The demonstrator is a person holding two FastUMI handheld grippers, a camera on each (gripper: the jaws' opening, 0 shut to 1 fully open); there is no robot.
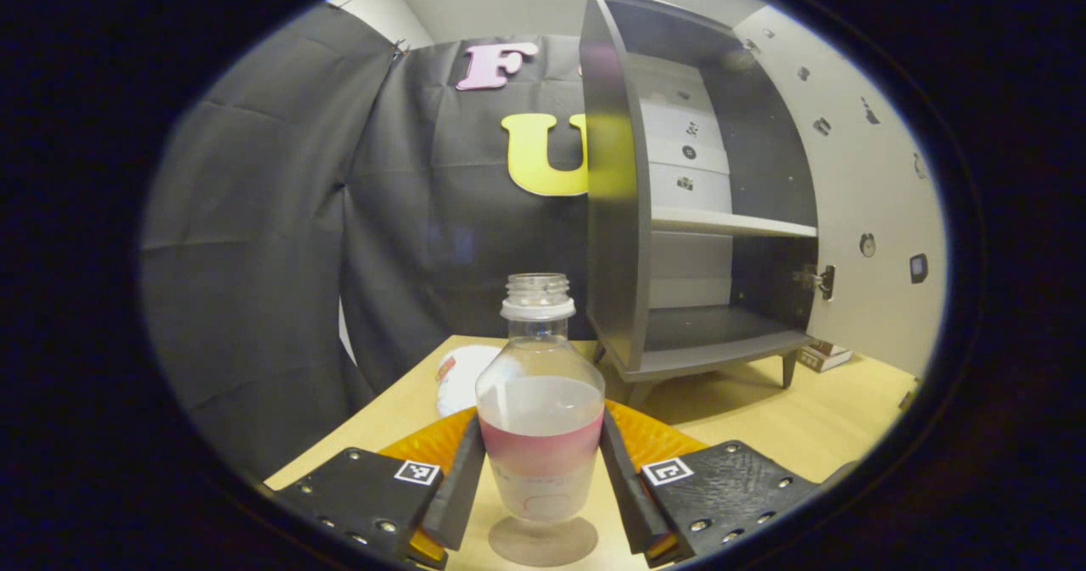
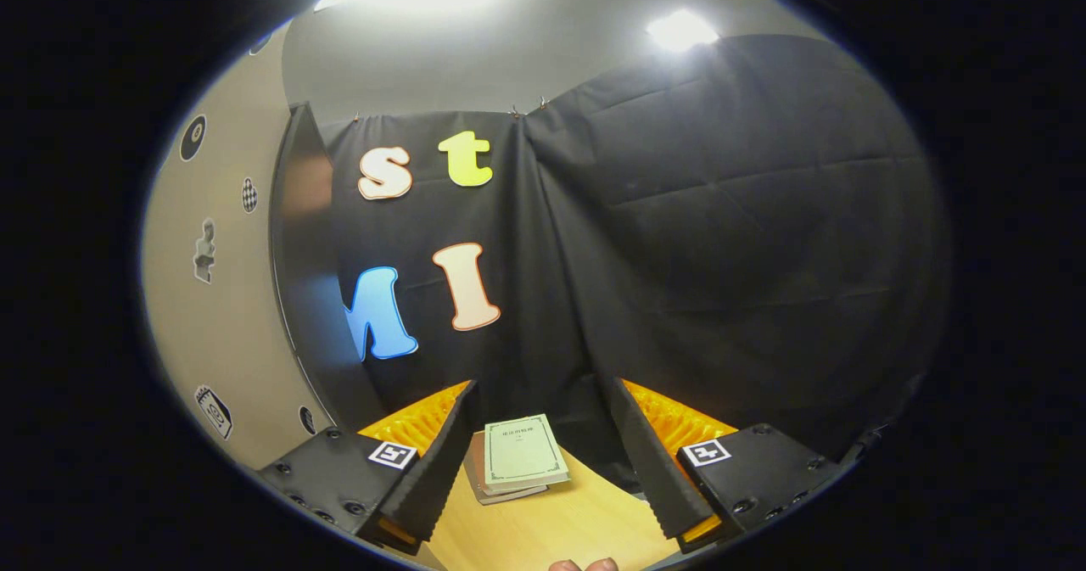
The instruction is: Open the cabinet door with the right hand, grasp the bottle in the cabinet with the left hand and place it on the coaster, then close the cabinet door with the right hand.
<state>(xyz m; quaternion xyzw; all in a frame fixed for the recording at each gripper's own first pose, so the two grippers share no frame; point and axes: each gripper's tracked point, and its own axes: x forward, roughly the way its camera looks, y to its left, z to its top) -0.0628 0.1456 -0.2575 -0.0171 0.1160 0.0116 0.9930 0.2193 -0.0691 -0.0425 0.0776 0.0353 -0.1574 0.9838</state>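
Clear plastic bottle [image 1: 540, 418], uncapped, part-filled, is sitting between the left tongs [image 1: 543, 478] before the open cabinet [image 1: 679, 215]; seemingly light, slippery, best gripped mid-body. Right tongs [image 2: 543, 469] are hanging open, empty.

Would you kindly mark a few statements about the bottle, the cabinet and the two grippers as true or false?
1. The cabinet door is closed. False: it stands open, showing bare shelves.
2. The bottle stands upright between the left gripper fingers. True.
3. The bottle has a cap on. False: its neck is open.
4. The right gripper is open and holds nothing. True.
5. A book lies on the table ahead of the right gripper. True.
6. The bottle sits on the cabinet shelf. False: it is on the coaster.
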